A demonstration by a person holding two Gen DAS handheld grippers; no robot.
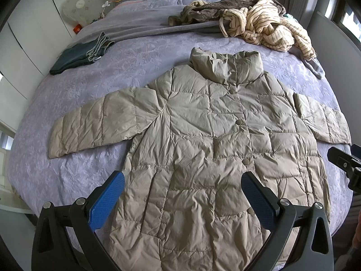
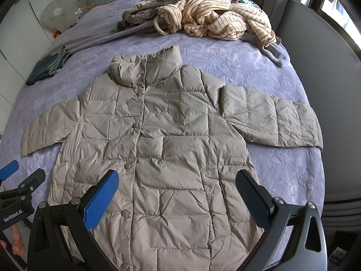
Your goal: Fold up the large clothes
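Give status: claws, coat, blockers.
Left claw and right claw open, hovering over hem. Puffer coat flat, buttoned, sleeves out, unfolded. Striped clothes pile beyond collar, clear of it.

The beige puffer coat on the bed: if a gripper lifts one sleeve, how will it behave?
The puffer coat would probably sag limply, since its quilted shell lies creased and flat on the bed. It looks padded, so likely light for its bulk. The smooth, slightly shiny fabric might slip between the open right gripper's pads.
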